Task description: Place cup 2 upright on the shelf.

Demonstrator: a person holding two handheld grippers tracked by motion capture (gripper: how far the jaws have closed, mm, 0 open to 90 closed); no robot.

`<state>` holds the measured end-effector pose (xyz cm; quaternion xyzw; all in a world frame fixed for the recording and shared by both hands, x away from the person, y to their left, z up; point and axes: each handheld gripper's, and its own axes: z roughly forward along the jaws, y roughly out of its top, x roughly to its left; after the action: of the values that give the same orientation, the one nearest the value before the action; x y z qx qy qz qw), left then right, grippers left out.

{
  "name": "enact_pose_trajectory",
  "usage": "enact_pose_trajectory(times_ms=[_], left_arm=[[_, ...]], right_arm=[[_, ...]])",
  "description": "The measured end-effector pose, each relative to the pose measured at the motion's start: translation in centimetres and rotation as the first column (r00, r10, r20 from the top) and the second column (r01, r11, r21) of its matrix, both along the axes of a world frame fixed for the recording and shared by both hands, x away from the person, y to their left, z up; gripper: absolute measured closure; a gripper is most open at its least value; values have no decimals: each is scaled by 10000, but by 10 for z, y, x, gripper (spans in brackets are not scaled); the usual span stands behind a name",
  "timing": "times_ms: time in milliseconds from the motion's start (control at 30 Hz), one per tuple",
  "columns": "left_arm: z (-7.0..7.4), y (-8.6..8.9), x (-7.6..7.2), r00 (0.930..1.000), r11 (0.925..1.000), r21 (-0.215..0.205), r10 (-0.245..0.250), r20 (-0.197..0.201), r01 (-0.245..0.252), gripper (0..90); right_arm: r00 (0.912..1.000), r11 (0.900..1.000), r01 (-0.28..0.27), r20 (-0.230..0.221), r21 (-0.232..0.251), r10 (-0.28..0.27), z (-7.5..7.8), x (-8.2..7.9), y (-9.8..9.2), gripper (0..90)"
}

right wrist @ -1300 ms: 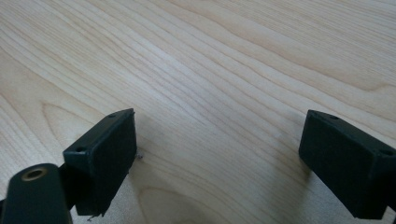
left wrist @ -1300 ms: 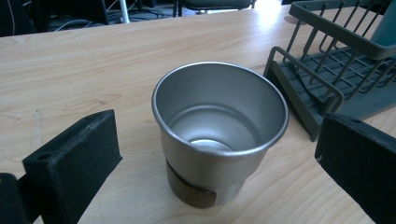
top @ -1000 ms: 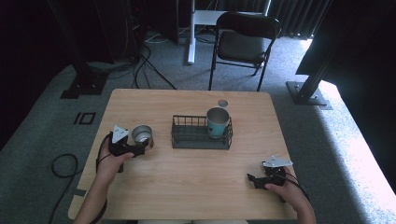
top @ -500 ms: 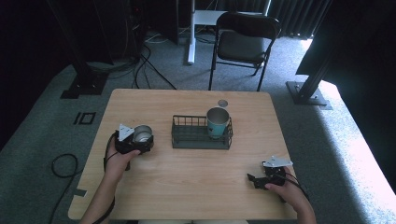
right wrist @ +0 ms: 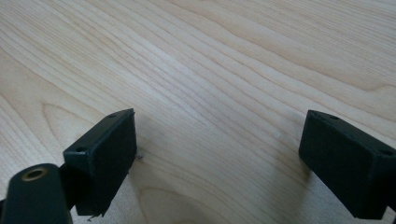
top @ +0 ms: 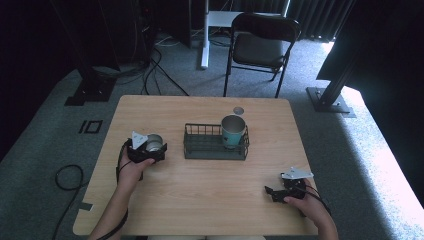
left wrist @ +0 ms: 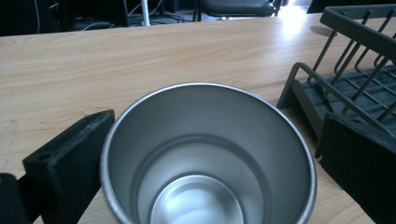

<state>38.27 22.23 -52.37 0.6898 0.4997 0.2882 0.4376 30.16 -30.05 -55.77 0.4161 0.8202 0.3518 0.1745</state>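
A steel cup (top: 154, 143) stands on the wooden table (top: 210, 200) at the left, just left of a dark wire rack (top: 200, 149). My left gripper (top: 151, 148) has its jaws on either side of the cup and looks shut on it. In the left gripper view the open-topped cup (left wrist: 205, 168) sits between the two black pads (left wrist: 70, 163), with the rack's corner (left wrist: 303, 93) close on the right. A teal cup (top: 233, 131) stands upright in the rack's right end. My right gripper (top: 271, 193) rests open on bare wood (right wrist: 219, 93) near the front right.
A small grey round spot (top: 238, 110) lies on the table behind the rack. A black folding chair (top: 262, 45) stands beyond the far edge, and cables (top: 150, 65) run over the grey floor at the left.
My left gripper has slid right until its jaws enclose the steel cup; the cup has barely shifted. The right gripper has stayed where it was.
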Motion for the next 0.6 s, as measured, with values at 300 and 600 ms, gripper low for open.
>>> enact_pose_trajectory(times_ms=[300, 600], left_arm=[[-5, -2, 5, 9999, 9998, 119, 129, 14, -130, 13], [-7, -2, 5, 9995, 9992, 268, 310, -31, -309, 128]], right_arm=[[10000, 10000, 0, -1, -2, 0, 0, 0, 0, 108], [10000, 10000, -1, 2, -2, 1, 0, 0, 0, 108]])
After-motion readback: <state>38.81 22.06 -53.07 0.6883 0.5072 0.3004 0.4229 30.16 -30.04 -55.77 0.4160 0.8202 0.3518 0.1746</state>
